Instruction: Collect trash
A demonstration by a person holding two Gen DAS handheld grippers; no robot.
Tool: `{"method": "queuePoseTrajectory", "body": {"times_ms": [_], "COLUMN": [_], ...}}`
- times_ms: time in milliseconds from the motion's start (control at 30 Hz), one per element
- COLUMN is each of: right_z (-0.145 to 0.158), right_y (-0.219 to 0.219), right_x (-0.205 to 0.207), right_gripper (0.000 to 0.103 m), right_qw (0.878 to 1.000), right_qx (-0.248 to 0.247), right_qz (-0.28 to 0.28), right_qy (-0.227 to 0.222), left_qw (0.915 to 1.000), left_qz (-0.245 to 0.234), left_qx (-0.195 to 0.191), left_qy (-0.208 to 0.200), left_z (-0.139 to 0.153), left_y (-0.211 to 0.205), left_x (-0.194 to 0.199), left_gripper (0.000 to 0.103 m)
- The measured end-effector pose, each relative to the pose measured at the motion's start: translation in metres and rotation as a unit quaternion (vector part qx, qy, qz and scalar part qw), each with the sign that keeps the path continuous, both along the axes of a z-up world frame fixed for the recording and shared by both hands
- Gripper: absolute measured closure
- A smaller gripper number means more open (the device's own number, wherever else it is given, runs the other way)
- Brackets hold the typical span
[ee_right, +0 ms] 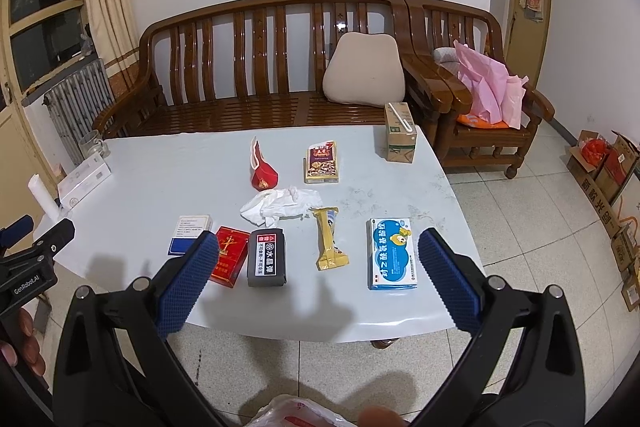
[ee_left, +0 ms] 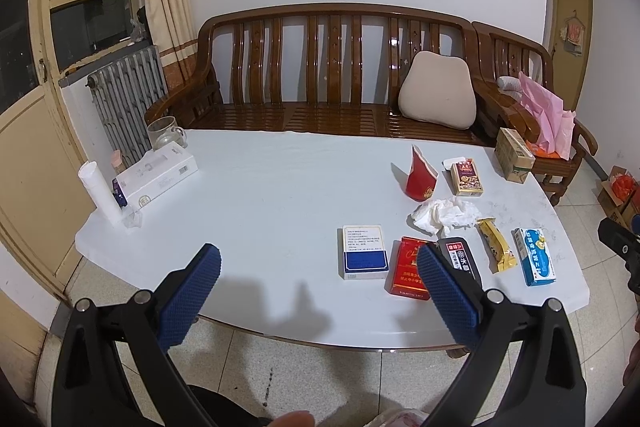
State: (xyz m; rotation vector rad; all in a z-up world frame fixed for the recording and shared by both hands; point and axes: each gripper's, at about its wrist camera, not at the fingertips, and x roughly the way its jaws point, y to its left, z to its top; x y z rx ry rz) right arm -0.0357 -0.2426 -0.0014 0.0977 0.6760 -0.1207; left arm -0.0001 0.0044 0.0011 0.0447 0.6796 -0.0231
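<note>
Trash lies on the white table (ee_right: 160, 163): a crumpled tissue (ee_right: 280, 205), a torn red paper cup (ee_right: 262, 169), a yellow snack wrapper (ee_right: 329, 239), a black box (ee_right: 267, 263), a red cigarette pack (ee_right: 227, 257), a blue-white box (ee_right: 188, 233), a blue medicine box (ee_right: 394, 253), a brown snack box (ee_right: 321, 163) and a drink carton (ee_right: 399, 133). My right gripper (ee_right: 319, 247) is open and empty above the table's near edge. My left gripper (ee_left: 319, 259) is open and empty, left of the trash; the tissue (ee_left: 444, 213) and red pack (ee_left: 406, 269) show there.
A white flat box (ee_left: 158, 175), a glass mug (ee_left: 164, 133) and a white roll (ee_left: 100, 193) stand at the table's far left. A wooden sofa (ee_right: 260, 67) with a cushion stands behind. An armchair with pink bags (ee_right: 488, 87) and cardboard boxes (ee_right: 604, 179) are at the right. A plastic bag (ee_right: 296, 413) shows below.
</note>
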Motion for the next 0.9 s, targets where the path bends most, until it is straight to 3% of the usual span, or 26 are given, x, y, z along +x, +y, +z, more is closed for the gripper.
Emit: {"method": "queuePoseTrajectory", "body": {"times_ms": [467, 733, 900], "right_z": [0.007, 0.026, 0.026], "right_y": [-0.006, -0.027, -0.043], "right_x": [0.004, 0.019, 0.041], "right_gripper": [0.005, 0.005, 0.005], "right_qw": [1.0, 1.0, 1.0], "right_qx": [0.0, 0.005, 0.003], "right_qz": [-0.001, -0.008, -0.01], "right_qy": [-0.001, -0.003, 0.015], "left_qw": [1.0, 0.9998, 0.9993], "left_qz": [-0.007, -0.006, -0.009], "left_qx": [-0.002, -0.012, -0.017], "left_qy": [0.007, 0.014, 0.033], "left_z": [-0.006, 0.004, -0.007], "left_y": [-0.003, 0.002, -0.006], "left_x": [0.012, 0.044, 0.068], "left_gripper": [0.007, 0.007, 0.007]}}
